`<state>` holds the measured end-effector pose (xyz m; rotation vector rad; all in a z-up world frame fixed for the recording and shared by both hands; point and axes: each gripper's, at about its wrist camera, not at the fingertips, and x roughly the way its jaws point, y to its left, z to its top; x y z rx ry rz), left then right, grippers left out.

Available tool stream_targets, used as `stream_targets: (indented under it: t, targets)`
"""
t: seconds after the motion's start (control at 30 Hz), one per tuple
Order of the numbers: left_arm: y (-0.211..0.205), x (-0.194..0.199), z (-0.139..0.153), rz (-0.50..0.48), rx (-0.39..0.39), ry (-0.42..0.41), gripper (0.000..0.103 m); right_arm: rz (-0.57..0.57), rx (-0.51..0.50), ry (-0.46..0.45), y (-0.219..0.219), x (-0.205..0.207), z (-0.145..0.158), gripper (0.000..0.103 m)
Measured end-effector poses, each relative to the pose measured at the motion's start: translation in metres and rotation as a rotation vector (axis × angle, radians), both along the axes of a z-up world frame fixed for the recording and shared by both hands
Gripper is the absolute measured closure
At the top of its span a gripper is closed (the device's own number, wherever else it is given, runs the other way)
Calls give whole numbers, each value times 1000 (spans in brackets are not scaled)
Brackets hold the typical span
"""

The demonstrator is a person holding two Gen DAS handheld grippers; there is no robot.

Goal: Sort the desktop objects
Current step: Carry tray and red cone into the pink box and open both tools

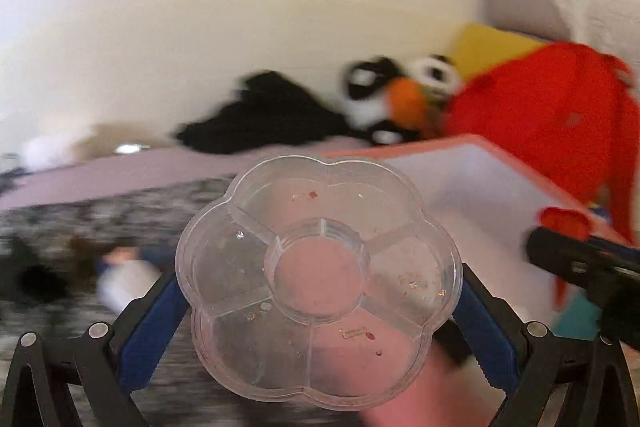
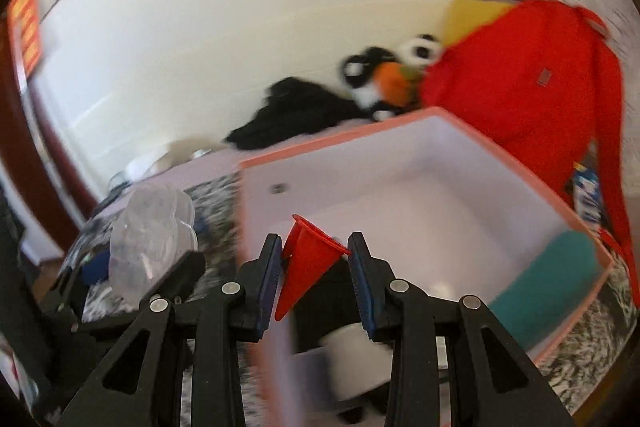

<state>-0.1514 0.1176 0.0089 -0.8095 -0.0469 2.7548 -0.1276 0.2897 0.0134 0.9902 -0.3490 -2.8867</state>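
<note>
left wrist: clear flower tray [image 1: 320,279] clamped in left gripper [image 1: 320,291]; right gripper [image 2: 314,259] pinching red funnel [image 2: 306,263] over box [image 2: 440,195]

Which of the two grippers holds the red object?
The right gripper: its jaws clamp a small red funnel above the pink-rimmed box. The left gripper holds a clear flower-shaped tray.

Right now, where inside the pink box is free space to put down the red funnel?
The box floor is bare in the middle and toward its far wall. The right near corner is taken by a teal object. Outside, the red bag crowds the far right side.
</note>
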Motion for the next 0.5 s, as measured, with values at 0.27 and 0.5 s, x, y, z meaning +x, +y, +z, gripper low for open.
stream_targets:
  t: [0.27, 0.5]
  targets:
    - [79, 16, -20, -142, -122, 20, 0, -196, -66, 1, 76, -2, -17, 66]
    - [81, 19, -21, -133, -145, 37, 0, -221, -47, -17, 85, -6, -30, 65]
